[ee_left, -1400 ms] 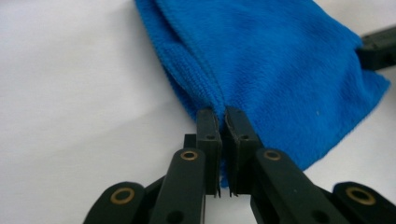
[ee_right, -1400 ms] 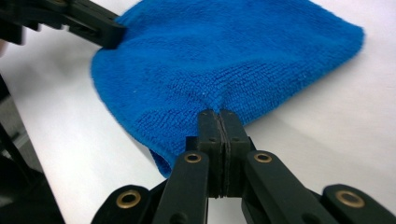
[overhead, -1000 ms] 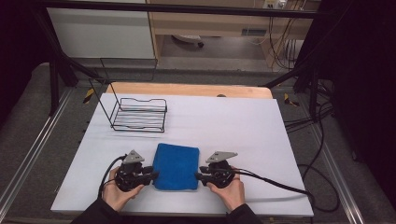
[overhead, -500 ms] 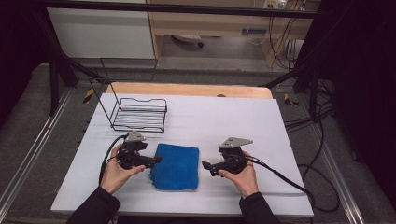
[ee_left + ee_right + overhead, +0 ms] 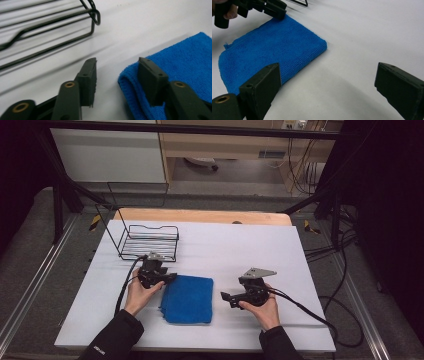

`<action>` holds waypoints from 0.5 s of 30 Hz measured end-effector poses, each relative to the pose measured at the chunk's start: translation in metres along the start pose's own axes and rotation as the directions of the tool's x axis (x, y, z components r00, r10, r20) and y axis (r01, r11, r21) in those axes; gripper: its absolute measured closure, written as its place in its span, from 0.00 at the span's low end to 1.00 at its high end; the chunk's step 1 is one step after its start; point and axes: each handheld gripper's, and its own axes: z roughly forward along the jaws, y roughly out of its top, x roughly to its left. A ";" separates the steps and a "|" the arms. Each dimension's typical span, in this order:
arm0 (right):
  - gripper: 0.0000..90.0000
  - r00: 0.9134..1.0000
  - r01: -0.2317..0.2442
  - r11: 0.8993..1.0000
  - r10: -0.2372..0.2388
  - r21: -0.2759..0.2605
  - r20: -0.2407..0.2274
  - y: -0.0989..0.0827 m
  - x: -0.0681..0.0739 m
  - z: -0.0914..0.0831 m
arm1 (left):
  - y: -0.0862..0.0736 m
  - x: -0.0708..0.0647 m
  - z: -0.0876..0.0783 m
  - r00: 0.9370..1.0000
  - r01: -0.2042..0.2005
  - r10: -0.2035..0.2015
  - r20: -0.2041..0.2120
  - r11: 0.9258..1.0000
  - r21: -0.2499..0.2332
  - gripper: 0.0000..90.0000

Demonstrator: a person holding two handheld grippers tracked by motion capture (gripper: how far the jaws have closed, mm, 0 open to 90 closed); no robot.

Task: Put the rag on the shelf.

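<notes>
**Blue cloth lies folded between two grippers**

Blue terry cloth [image 5: 187, 299], folded flat, lies on the white table [image 5: 250, 250] near its front edge. The left gripper [image 5: 117, 75] sits at the cloth's far left corner, jaws partly apart after closing in (one seems to hover over the fold, nothing pinched). The right gripper [image 5: 327, 87] stands off to the right, jaws wide over bare table. A black wire basket [image 5: 149, 241] stands behind.

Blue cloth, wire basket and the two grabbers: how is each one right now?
Blue cloth: folded flat on the table, not held.
Wire basket: upright and empty, at the table's far left.
Left gripper: open at the cloth's far left corner; its jaws have just been closing, with nothing clamped.
Right gripper: wide open over bare table, right of the cloth.
</notes>
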 end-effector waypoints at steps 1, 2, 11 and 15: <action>0.08 1.000 0.001 1.000 -0.001 0.000 -0.001 0.000 0.000 0.000 | 0.000 0.000 0.002 1.000 0.001 -0.001 0.007 1.000 0.002 0.65; 0.08 1.000 -0.003 1.000 0.003 0.000 -0.002 0.000 0.000 0.000 | -0.001 -0.001 0.003 1.000 0.001 -0.001 0.015 1.000 0.004 0.68; 0.08 0.999 -0.019 1.000 0.019 0.000 -0.028 0.001 0.000 0.000 | -0.004 -0.003 0.003 0.999 -0.027 0.026 0.039 1.000 0.011 0.78; 0.07 0.999 -0.030 1.000 0.030 0.003 -0.032 0.003 -0.002 0.002 | -0.004 -0.005 0.002 0.998 -0.024 0.023 0.060 1.000 0.020 0.86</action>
